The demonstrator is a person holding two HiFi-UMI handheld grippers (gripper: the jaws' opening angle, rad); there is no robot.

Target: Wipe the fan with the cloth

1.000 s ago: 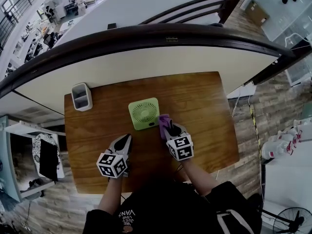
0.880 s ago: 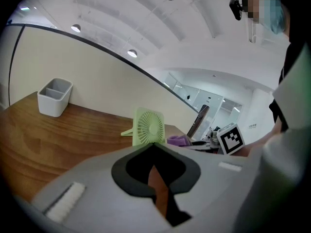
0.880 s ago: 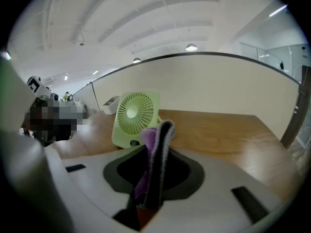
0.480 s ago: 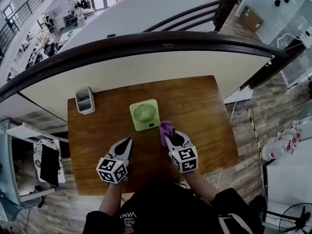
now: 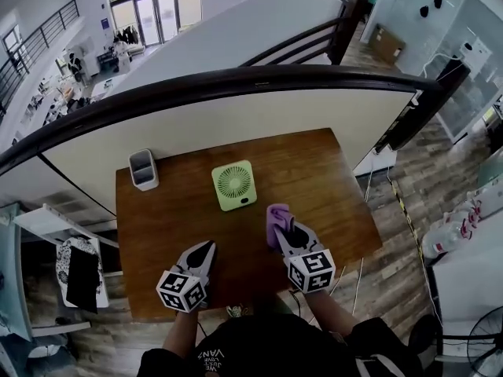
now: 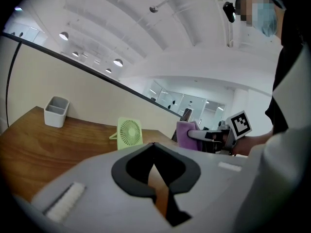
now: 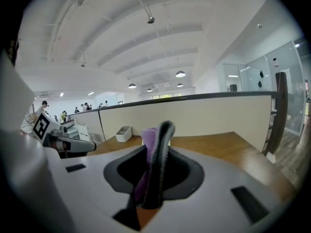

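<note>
A small light-green fan (image 5: pixel 233 184) stands on the wooden table (image 5: pixel 330 179); the left gripper view shows the fan (image 6: pixel 129 132) upright on its stand. My right gripper (image 5: pixel 280 225) is shut on a purple cloth (image 5: pixel 275 214), held above the table to the right of the fan and nearer to me, apart from it. The right gripper view shows the cloth (image 7: pixel 148 141) pinched between the closed jaws of that gripper (image 7: pixel 159 132). My left gripper (image 5: pixel 206 248) is shut and holds nothing, hovering in front of the fan. Its closed jaws (image 6: pixel 154 147) point toward the fan.
A white two-compartment holder (image 5: pixel 143 169) sits at the table's far left corner, also seen as the holder (image 6: pixel 56 111) in the left gripper view. A dark curved railing (image 5: pixel 236 81) and a white wall run behind the table. Wooden floor surrounds it.
Both grippers have risen and drawn back from the fan toward me. The purple cloth, which was next to the fan's right edge, is now apart from it.
</note>
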